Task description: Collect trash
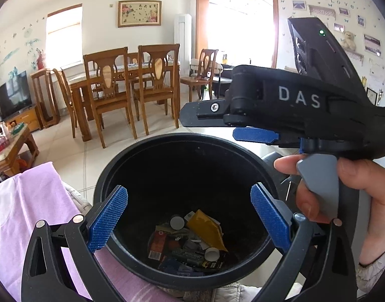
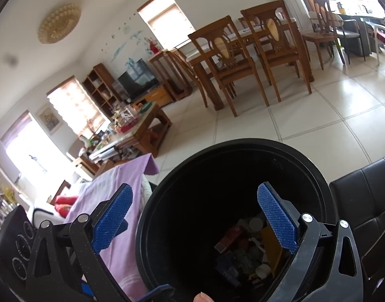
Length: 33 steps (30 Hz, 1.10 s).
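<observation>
Both our hand-held grippers, left [image 1: 188,216] and right [image 2: 195,219], are hanging spread and empty over the bin [image 1: 122,166], trash [image 1: 190,244] lying at its bottom, well below.

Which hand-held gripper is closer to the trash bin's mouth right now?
Hard to call; the left, slightly. The left hand-held gripper hangs open over the trash bin opening; the right hand-held gripper hangs open too, straddling the rim's purple-cloth side.
</observation>
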Motion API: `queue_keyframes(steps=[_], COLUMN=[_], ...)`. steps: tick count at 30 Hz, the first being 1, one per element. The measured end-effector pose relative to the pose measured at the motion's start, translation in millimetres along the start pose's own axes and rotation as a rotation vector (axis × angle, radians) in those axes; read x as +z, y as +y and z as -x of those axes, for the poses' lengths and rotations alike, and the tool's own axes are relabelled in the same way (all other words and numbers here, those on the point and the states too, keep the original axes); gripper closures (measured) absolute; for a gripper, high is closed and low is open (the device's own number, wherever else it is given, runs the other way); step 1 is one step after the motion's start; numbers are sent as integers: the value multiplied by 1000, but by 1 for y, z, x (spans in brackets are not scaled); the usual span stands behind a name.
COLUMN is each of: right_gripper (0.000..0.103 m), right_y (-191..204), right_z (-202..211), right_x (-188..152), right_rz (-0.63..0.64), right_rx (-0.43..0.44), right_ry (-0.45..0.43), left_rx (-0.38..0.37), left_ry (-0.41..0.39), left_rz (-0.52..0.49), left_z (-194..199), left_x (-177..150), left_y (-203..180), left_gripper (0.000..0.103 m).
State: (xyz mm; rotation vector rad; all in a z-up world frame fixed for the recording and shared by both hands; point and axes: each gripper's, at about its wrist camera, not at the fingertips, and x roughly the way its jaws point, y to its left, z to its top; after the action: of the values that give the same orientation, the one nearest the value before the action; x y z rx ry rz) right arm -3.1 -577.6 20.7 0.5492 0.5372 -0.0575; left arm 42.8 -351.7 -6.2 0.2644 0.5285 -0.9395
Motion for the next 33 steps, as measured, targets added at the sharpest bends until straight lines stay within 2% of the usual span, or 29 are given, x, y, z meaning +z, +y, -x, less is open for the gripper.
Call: queue_keyframes(steps=[9, 14, 18, 21, 23, 25, 31, 33], right_gripper=[5, 5, 5, 5, 5, 5, 5, 5], right_y=[40, 82, 122, 159, 181, 207, 258, 274], right_z=[-2, -9, -18, -27, -32, -41, -80, -90], right_x=[0, -6, -14, -24, -33, -45, -79, -88], right_rz=[47, 93, 147, 223, 267, 310, 362, 390], right_rx=[12, 43, 65, 54, 49, 60, 87, 78], right_ry=[-46, -84, -128, -174, -211, -248, -241, -244], left_rx=[9, 103, 216, 332, 447, 526, 718, 757], left_ry=[-88, -148, -193, -224, -235, -243, -248, -245], left_rz=[70, 112, 173, 225, 265, 293, 391, 411], left_z=[40, 75, 109, 136, 156, 173, 217, 228], left_x=[-6, -13, -24, -37, -48, -58, -89, -97], left_y=[31, 57, 87, 113, 131, 146, 185, 193], left_gripper=[5, 5, 5, 5, 5, 5, 5, 5])
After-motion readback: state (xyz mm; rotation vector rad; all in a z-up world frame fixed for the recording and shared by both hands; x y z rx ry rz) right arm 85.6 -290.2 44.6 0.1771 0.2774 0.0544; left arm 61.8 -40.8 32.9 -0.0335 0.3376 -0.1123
